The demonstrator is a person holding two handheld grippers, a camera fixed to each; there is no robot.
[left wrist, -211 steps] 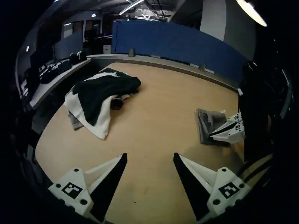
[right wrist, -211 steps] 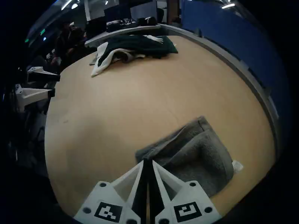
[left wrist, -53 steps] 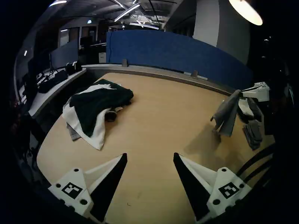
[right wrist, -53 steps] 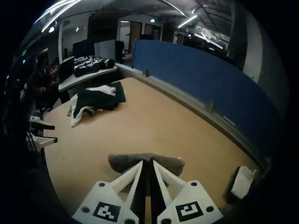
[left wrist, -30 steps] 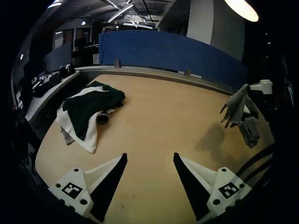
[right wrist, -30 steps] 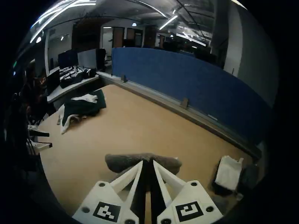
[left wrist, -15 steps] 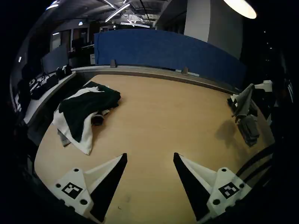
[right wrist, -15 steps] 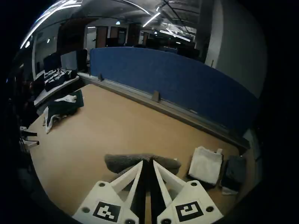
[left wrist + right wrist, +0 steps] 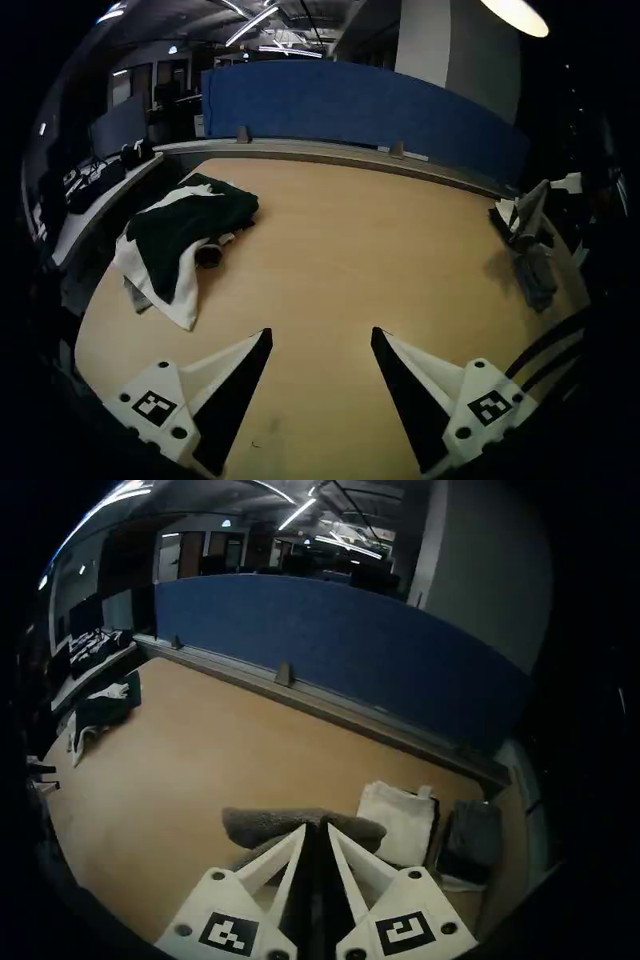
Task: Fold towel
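Swung over to the folded stack (image 9: 396, 812), the grey towel (image 9: 264, 820) clenched in the right gripper (image 9: 316, 826) awaits placing; the left gripper (image 9: 320, 332) gapes empty.

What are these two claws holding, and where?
The right gripper pinches the folded grey towel at its upper edge; the left gripper is open, holding nothing.

The grey towel (image 9: 304, 824) pinched in my right gripper (image 9: 318, 826) is matt, nappy terry cloth, and the gripper itself looks like matt white plastic. The table (image 9: 344, 240) is smooth pale wood with a faint sheen. The blue partition (image 9: 320, 648) looks cloth-covered and dull.
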